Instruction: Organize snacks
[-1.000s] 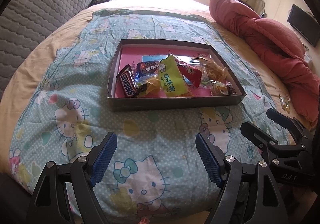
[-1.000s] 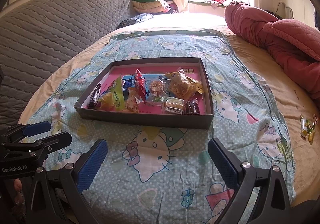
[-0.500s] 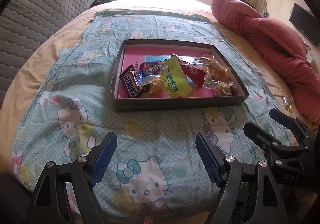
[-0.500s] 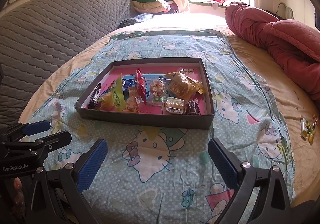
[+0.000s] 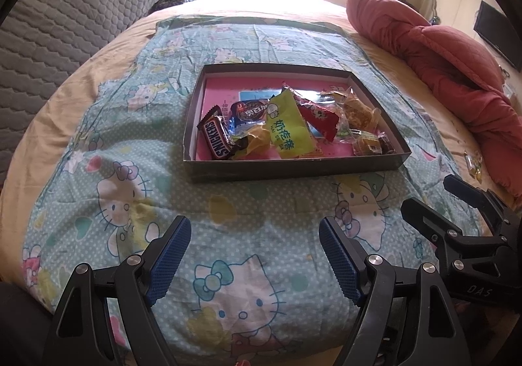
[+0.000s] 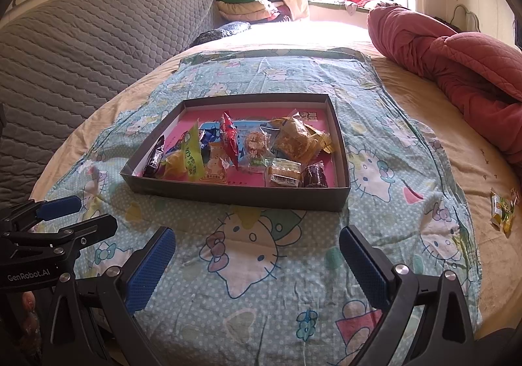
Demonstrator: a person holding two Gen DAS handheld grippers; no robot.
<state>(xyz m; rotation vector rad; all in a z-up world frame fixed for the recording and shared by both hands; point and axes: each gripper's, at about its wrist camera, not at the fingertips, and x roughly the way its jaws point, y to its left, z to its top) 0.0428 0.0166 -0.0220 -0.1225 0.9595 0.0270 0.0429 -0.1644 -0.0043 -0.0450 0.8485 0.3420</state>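
A shallow grey box (image 5: 287, 168) with a pink floor lies on the Hello Kitty sheet; it also shows in the right wrist view (image 6: 235, 194). It holds several snacks: a Snickers bar (image 5: 217, 137), a yellow-green packet (image 5: 288, 129), a red packet (image 5: 318, 116), a yellow-green packet (image 6: 191, 153) and wrapped cakes (image 6: 295, 137). A small yellow-green packet (image 6: 502, 211) lies on the bed to the right, outside the box. My left gripper (image 5: 254, 256) is open and empty, short of the box. My right gripper (image 6: 257, 268) is open and empty, also short of it.
A red quilt (image 6: 456, 59) is heaped at the right of the bed. A grey quilted headboard (image 6: 81, 49) runs along the left. Folded blankets (image 6: 248, 0) are stacked by the window. The patterned sheet (image 5: 130, 170) surrounds the box.
The left wrist view has drifted slightly left, so the box sits a little further right in it. The right gripper has barely moved. Both stay open.
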